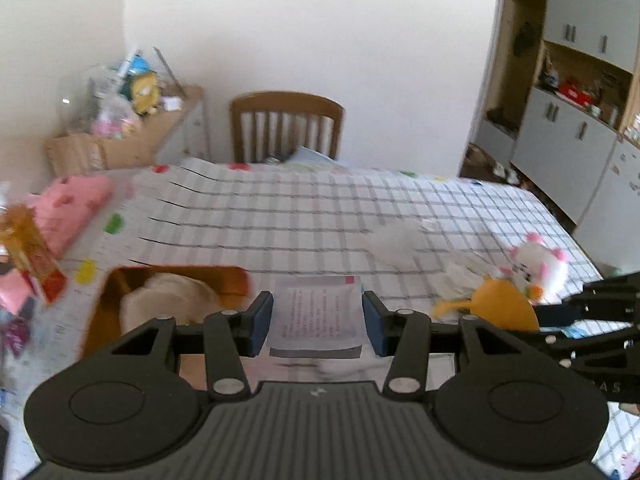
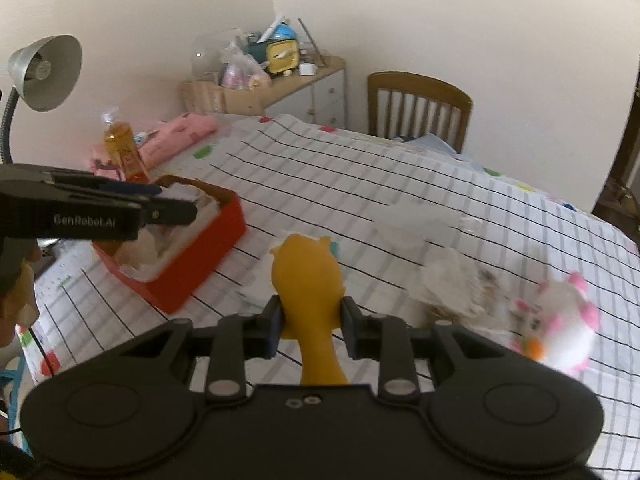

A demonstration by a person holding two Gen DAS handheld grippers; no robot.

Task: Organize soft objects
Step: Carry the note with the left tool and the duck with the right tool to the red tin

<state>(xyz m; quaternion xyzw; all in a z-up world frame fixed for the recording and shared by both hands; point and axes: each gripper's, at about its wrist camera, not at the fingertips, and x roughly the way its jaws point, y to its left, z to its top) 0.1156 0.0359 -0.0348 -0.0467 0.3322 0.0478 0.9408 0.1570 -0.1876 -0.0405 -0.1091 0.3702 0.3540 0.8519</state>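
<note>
My right gripper (image 2: 308, 322) is shut on a yellow rubber chicken toy (image 2: 308, 276) and holds it above the checked tablecloth; the toy also shows in the left wrist view (image 1: 504, 308). My left gripper (image 1: 316, 320) holds a flat white tissue packet (image 1: 316, 312) between its blue pads, over the right end of the red box (image 2: 180, 264). The box (image 1: 120, 280) holds a beige soft item (image 1: 172, 300). A white and pink plush toy (image 2: 556, 328) lies at the right, with crumpled white tissue (image 2: 448, 280) beside it.
A pink folded cloth (image 2: 176, 136) and an orange bottle (image 2: 120, 148) sit at the far left. A desk lamp (image 2: 44, 72) stands left. A wooden chair (image 2: 420, 100) is behind the table. A clear plastic bag (image 2: 412, 220) lies mid-table.
</note>
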